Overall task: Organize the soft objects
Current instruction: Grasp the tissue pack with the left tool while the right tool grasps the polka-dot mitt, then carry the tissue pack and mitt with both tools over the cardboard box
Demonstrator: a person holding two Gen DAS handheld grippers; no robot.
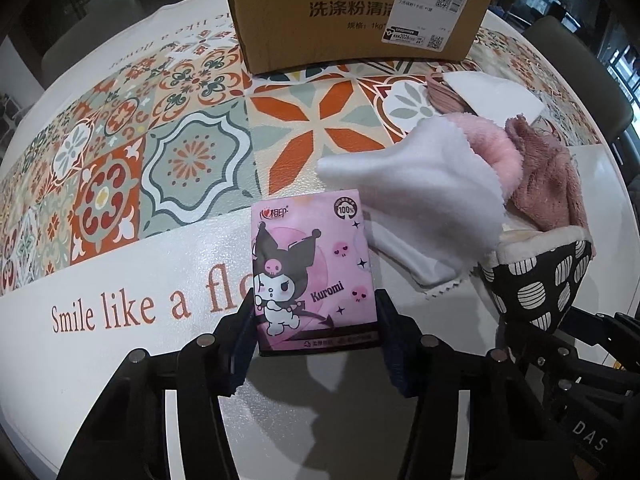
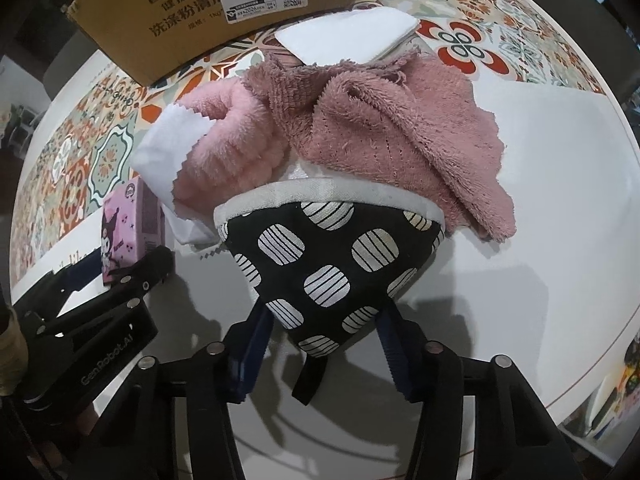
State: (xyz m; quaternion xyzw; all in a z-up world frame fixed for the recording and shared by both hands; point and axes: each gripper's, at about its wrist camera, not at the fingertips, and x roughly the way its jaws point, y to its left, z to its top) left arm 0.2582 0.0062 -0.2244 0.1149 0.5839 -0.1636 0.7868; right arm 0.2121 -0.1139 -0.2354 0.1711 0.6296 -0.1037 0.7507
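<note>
A: What's largest here?

B: The cardboard box (image 1: 360,12), standing behind the fabric basket (image 2: 332,264). The basket is soft-sided and light; the right gripper (image 2: 324,356) pinches its lower corner.

A: Its contents?

B: A dusty-pink towel (image 2: 400,128), a fluffy pink cloth (image 2: 224,136) and a white cloth (image 1: 420,184), heaped and spilling over the rim.

A: And the tissue pack (image 1: 314,276)?

B: Left of the basket, clamped at its lower sides by the left gripper (image 1: 316,344). Probably light, squashy, slippery film.

Black plastic left gripper (image 1: 318,332), blue pads, silver round screws, right gripper (image 2: 320,344) same, "GenRobot.AI" mark
</note>
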